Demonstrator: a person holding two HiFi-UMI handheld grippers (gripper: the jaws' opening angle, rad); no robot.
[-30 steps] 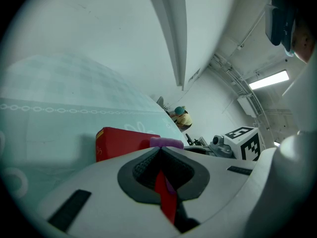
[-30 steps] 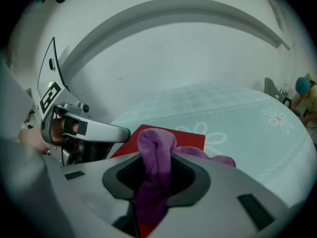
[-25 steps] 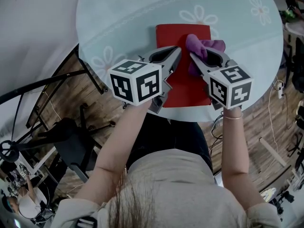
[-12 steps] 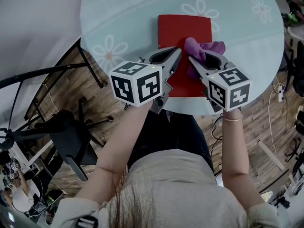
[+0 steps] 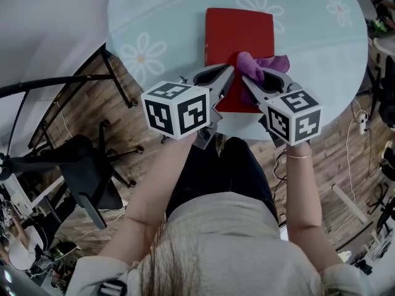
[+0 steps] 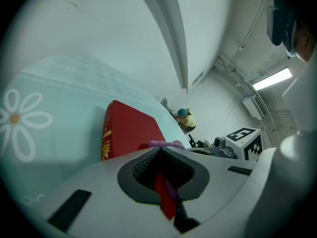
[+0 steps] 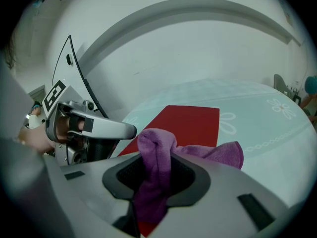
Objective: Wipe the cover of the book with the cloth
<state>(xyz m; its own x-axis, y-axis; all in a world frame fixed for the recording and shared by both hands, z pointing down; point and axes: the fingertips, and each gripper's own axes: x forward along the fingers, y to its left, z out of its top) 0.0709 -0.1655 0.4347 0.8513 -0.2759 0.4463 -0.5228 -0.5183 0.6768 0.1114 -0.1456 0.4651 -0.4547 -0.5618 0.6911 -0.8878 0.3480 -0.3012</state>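
Note:
A red book (image 5: pixel 239 36) lies flat on the pale teal round table (image 5: pixel 166 17) with daisy prints. A purple cloth (image 5: pixel 262 65) rests on the book's near right part, and my right gripper (image 5: pixel 245 79) is shut on a bunched fold of it. In the right gripper view the cloth (image 7: pixel 213 153) rises out of the right gripper (image 7: pixel 154 148) above the red cover (image 7: pixel 190 123). My left gripper (image 5: pixel 229 71) is shut with nothing held, over the book's near left edge. In the left gripper view, the left gripper (image 6: pixel 159 148) has its tips meeting in front of the book (image 6: pixel 131 130).
The table's near edge runs just under both grippers. Below it are a wooden floor, a black metal frame (image 5: pixel 117 82) and a dark chair (image 5: pixel 86 177) at the left. Cables (image 5: pixel 361 119) lie at the right. A person in yellow (image 6: pixel 186 120) is far behind.
The cloth and both grippers now sit closer to the book's near end than a second ago. The book and table have shifted up in the head view.

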